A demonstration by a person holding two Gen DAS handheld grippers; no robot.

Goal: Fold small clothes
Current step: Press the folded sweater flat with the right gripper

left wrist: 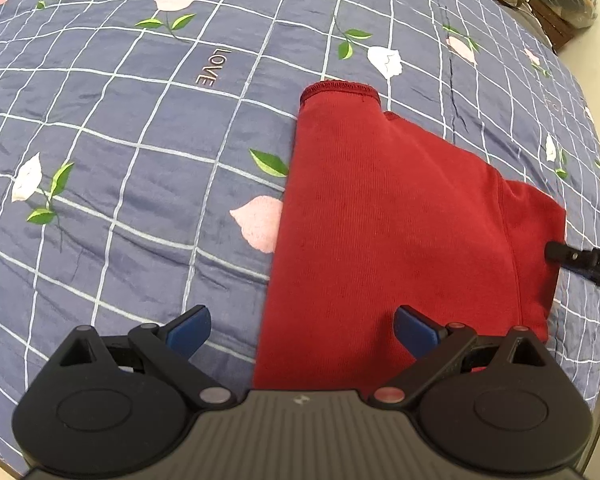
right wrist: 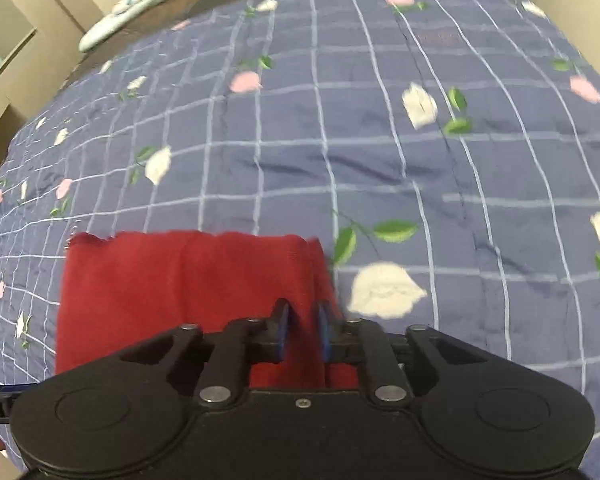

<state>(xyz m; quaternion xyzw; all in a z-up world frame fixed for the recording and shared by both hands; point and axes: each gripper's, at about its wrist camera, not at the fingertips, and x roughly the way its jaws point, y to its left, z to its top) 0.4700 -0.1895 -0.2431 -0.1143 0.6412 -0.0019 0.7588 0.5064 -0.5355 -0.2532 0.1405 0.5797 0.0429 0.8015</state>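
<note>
The red knit garment [left wrist: 384, 216] lay partly folded on the blue floral quilt [left wrist: 140, 120], directly ahead of the left gripper [left wrist: 302, 326], whose jaws stood wide apart and empty over the near edge, probably readying a grasp. The right gripper [right wrist: 303, 330] was clamped on a raised ridge of red fabric between its pads, likely to carry a fold. No containers showed clearly.

Evenly, softly lit from overhead; only faint shadows under the red garment [left wrist: 400, 220]. Left wrist view sharp; right wrist view smeared by motion blur. Strong fisheye bending of the quilt [left wrist: 140, 140] grid toward dark, vignetted corners. No glare.
</note>
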